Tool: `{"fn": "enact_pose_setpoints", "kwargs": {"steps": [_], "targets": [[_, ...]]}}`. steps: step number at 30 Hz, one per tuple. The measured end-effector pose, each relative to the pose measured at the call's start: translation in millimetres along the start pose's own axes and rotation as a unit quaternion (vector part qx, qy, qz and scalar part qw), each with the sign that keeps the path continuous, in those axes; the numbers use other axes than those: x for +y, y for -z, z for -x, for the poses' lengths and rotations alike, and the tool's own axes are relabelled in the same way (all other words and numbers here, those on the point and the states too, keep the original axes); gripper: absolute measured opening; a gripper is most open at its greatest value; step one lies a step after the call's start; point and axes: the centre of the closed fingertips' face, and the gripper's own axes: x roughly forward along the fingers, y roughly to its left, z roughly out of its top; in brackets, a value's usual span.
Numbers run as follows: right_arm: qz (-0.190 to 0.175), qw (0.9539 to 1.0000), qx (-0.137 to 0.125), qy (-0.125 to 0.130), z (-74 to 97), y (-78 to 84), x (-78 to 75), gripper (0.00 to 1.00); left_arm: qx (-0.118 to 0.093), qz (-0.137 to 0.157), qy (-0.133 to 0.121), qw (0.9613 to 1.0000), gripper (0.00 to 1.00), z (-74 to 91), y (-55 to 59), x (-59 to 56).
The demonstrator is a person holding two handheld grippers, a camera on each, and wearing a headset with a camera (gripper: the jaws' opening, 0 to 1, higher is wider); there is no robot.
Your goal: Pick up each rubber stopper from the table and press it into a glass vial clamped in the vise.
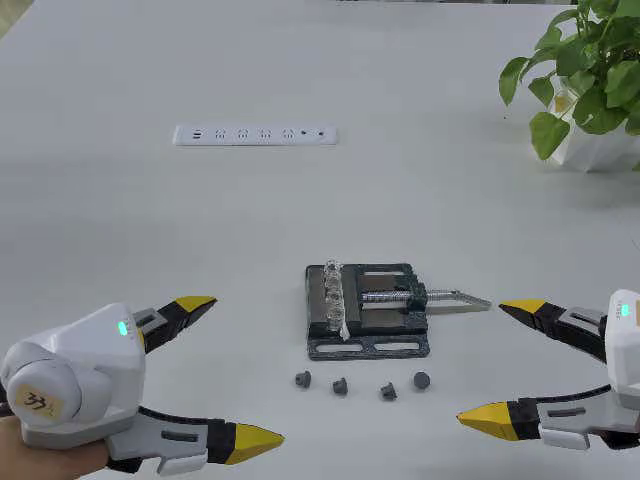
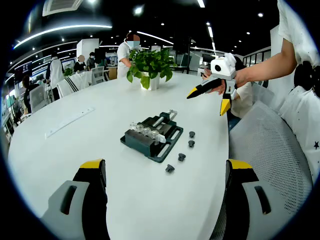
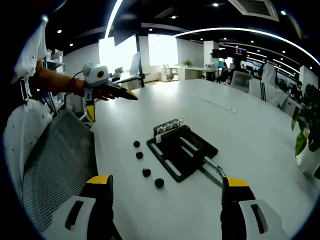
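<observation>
A broad, pale grey bench (image 1: 150,220) carries everything. At its far right corner stands a leafy green plant in a white pot (image 1: 590,70). The left gripper (image 1: 243,368), white-bodied and held in a hand at the near left edge, hovers above the bench with its yellow-tipped black fingers (image 1: 180,310) spread wide and nothing between them. The right gripper (image 1: 485,362) hangs at the near right edge, its fingers equally wide apart and holding nothing. Both are well clear of the work and point inward toward it.

A long white power strip (image 1: 255,134) lies flat toward the far side, well apart from the rest. Near the middle sits a dark metal vise (image 1: 385,318), with its silver screw handle pointing to the right. A short row of clear glass vials (image 1: 333,295) stands upright, clamped at the vise's left end. Their mouths look open, though they are too small to be sure.

Four small dark grey rubber stoppers (image 1: 340,385) lie in a loose row on the bench just in front of the vise, on the person's side. They are apart from one another and lie between the two grippers.
</observation>
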Motion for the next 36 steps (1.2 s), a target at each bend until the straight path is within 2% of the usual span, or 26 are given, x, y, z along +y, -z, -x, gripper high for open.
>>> {"fn": "enact_pose_setpoints", "kwargs": {"steps": [22, 36], "targets": [[-0.001, 1.0000, 0.007, -0.004, -1.5, 0.1, -1.4, 0.87, 0.005, -0.001, 0.003, 1.0000, 0.99, -2.7, 3.7, 1.5], [0.010, 0.9996, 0.023, -0.013, -2.3, 0.4, -4.8, 0.86, 0.006, -0.004, 0.004, 1.0000, 0.99, -4.2, 5.6, 2.1]]}}
